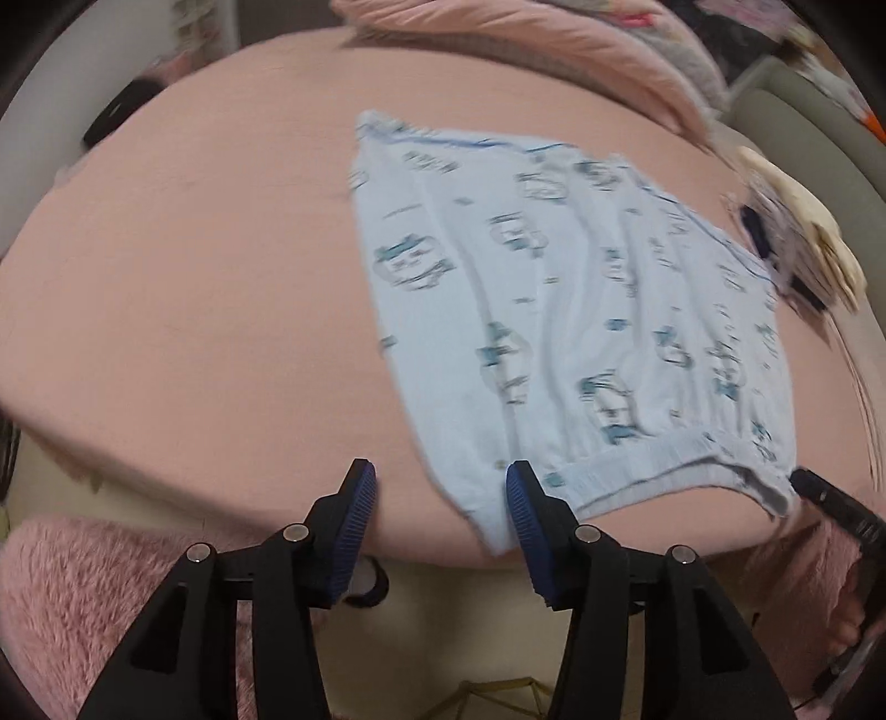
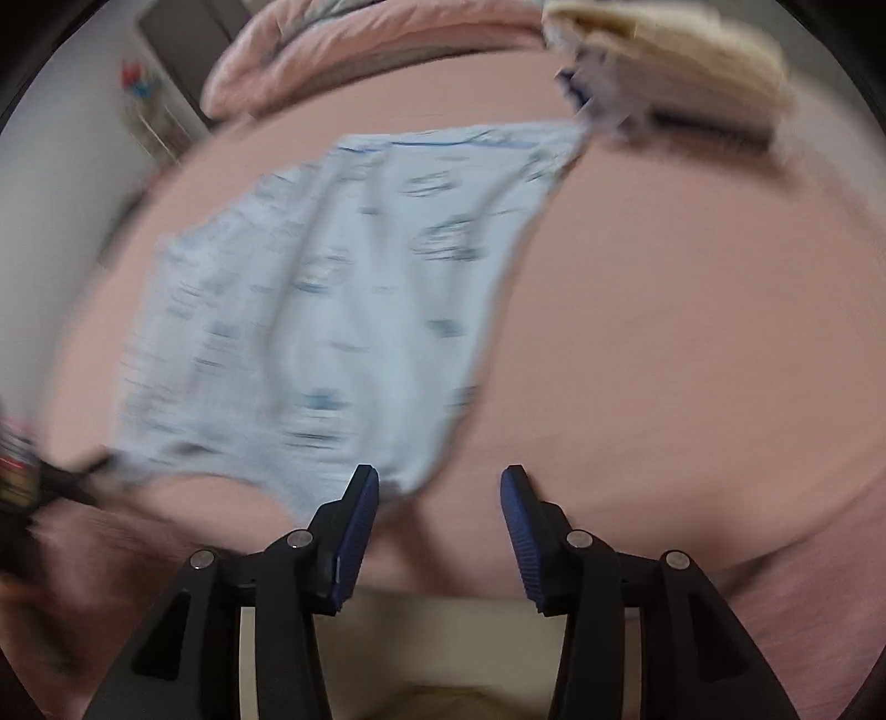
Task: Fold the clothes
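A light blue pair of shorts with a teal print (image 1: pixel 559 310) lies spread flat on the pink bed sheet (image 1: pixel 194 288), waistband toward me. My left gripper (image 1: pixel 440 482) is open at the near edge of the bed, its right finger just touching the near left corner of the waistband. In the right wrist view the same shorts (image 2: pixel 332 299) lie left of centre, blurred by motion. My right gripper (image 2: pixel 440 487) is open, its left finger next to the near right corner of the shorts. Nothing sits between either pair of fingers.
A stack of folded clothes (image 1: pixel 797 243) sits at the far right of the bed, seen too as the folded clothes (image 2: pixel 675 72) in the right wrist view. A rumpled pink quilt (image 1: pixel 498 44) lies along the back. A pink fluffy fabric (image 1: pixel 66 598) is below the bed edge.
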The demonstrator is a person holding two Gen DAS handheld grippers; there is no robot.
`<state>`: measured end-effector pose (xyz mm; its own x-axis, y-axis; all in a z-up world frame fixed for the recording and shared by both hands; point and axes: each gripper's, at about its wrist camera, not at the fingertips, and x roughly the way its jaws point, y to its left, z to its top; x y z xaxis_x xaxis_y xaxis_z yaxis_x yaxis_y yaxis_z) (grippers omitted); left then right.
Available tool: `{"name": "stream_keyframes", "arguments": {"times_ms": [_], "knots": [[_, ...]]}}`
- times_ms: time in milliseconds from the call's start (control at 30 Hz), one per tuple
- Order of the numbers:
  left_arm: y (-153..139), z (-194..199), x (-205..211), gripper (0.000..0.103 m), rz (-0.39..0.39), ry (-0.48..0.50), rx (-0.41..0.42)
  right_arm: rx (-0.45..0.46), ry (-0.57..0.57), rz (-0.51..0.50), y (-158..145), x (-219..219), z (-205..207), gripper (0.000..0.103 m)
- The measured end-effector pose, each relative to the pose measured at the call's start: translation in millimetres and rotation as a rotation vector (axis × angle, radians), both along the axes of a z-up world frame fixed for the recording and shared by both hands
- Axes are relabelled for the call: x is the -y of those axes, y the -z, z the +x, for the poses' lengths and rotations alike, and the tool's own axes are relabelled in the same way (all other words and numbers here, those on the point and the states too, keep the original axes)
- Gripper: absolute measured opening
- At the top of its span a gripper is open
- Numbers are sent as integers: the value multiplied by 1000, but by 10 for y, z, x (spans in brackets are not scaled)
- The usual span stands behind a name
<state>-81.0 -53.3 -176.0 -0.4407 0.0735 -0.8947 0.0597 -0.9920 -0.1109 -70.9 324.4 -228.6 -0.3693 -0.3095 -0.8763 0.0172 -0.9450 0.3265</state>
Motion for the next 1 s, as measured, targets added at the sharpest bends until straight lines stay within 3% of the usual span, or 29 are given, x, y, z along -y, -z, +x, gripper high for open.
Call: {"name": "stream_keyframes", "arguments": {"times_ms": [100, 200, 267, 333, 433, 533, 600, 700, 800, 900, 1000], "knots": [[63, 39, -196, 47, 2, 47, -22, 48, -2, -172, 72, 8, -39, 46], [71, 11, -245, 47, -2, 69, -27, 36, 1, -193, 104, 19, -99, 46], [-1, 35, -235, 47, 26, 78, -77, 28, 4, -207, 126, 27, -139, 37], [-5, 9, -188, 47, 64, 62, -83, 27, 23, -212, 84, 18, -51, 21], [25, -57, -100, 47, 127, 24, -70, 19, 88, -233, 13, -13, 16, 15], [82, -105, -37, 47, 157, -8, -40, -6, 70, -177, -79, 53, 27, 15], [187, -67, -88, 47, 78, -3, 20, 21, 33, -103, -29, 148, 21, 17], [191, 1, -168, 47, 12, 22, 23, 6, -4, -88, -51, 199, 39, 20], [156, 34, -226, 47, -14, 31, 4, -28, -39, -68, -131, 277, 43, 7], [127, 53, -223, 47, 10, 25, -16, -64, -38, -38, -298, 310, 88, 5], [-72, 93, -294, 46, 51, 82, -108, -70, -9, -62, -473, 206, 134, 5]]}}
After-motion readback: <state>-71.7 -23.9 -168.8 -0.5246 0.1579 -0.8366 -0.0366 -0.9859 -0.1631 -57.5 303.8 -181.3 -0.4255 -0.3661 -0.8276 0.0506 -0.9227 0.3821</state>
